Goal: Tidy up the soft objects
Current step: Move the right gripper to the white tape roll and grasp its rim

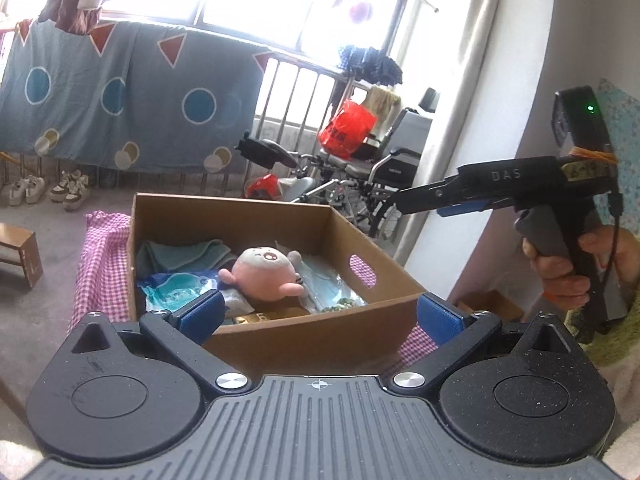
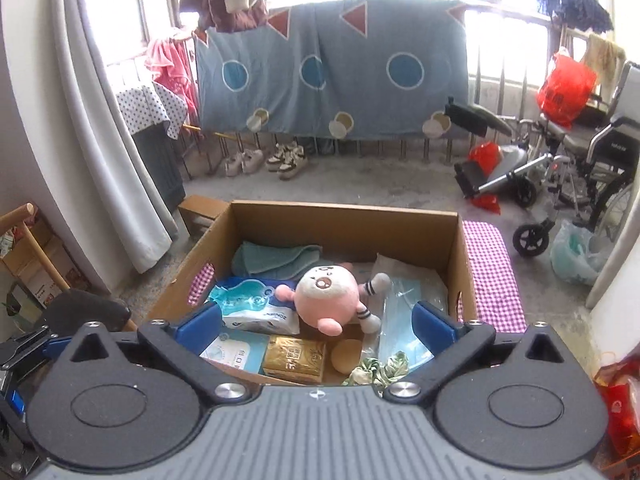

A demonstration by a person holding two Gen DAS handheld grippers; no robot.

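Note:
A cardboard box [image 1: 304, 334] [image 2: 466, 256] stands on a pink checked cloth [image 1: 100, 264] [image 2: 494, 276]. A pink and white plush toy [image 1: 266, 270] [image 2: 328, 294] lies in its middle. Around it lie a folded teal towel [image 2: 276, 258], a blue wipes pack [image 2: 248, 304], a gold packet [image 2: 296, 360], a tan round pad [image 2: 346, 354] and a green patterned cloth [image 2: 378, 370]. My left gripper [image 1: 318, 314] is open and empty, above the box's near wall. My right gripper [image 2: 316, 322] is open and empty, above the box's near end; it also shows in the left wrist view [image 1: 420, 200], at the right.
A wheelchair [image 2: 580, 168] with a red bag [image 2: 566, 88] stands at the right by the railing. A blue blanket [image 2: 332, 72] hangs on the railing, with shoes [image 2: 264, 160] below it. A curtain [image 2: 108, 140] hangs at the left. A small wooden stool [image 1: 18, 254] stands left of the box.

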